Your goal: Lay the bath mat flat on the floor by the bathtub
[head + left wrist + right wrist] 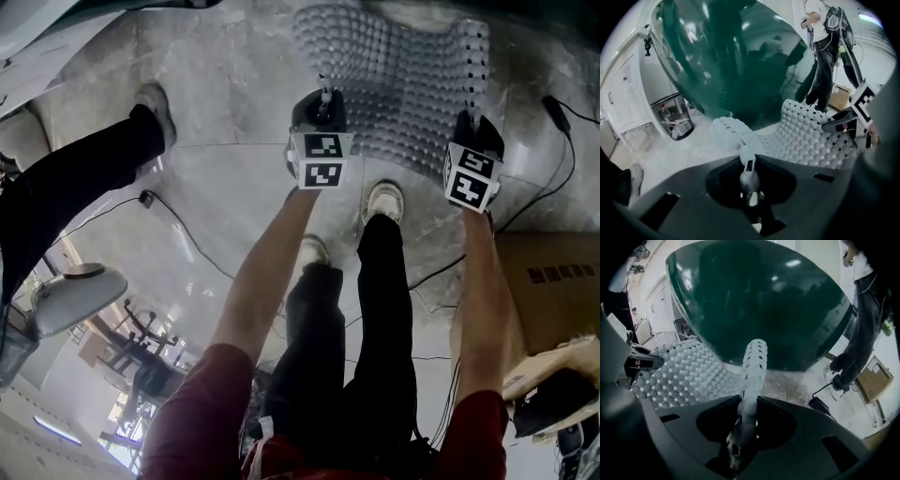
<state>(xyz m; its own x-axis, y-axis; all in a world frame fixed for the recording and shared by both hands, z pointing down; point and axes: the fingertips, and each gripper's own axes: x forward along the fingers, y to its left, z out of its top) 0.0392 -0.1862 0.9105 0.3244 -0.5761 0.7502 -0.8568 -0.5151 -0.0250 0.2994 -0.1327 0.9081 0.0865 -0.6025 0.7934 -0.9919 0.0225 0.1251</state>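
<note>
The bath mat (403, 84) is pale grey, covered in round bumps and small holes, and hangs above the marble floor (234, 103) between my two grippers. My left gripper (324, 97) is shut on the mat's near left edge, which curls up out of its jaws (749, 164). On the near right edge my right gripper (476, 112) is shut too, and a strip of mat (752, 376) rises from between its jaws (746, 416). The dark green bathtub (731, 61) stands just beyond the mat (806, 136) and fills the right gripper view (759, 305).
My own shoes (384, 199) stand just behind the mat. Another person's leg (75, 178) is at the left, and a cable (178, 225) runs across the floor. A cardboard box (548, 291) sits at the right. A bin (675, 119) stands left of the tub.
</note>
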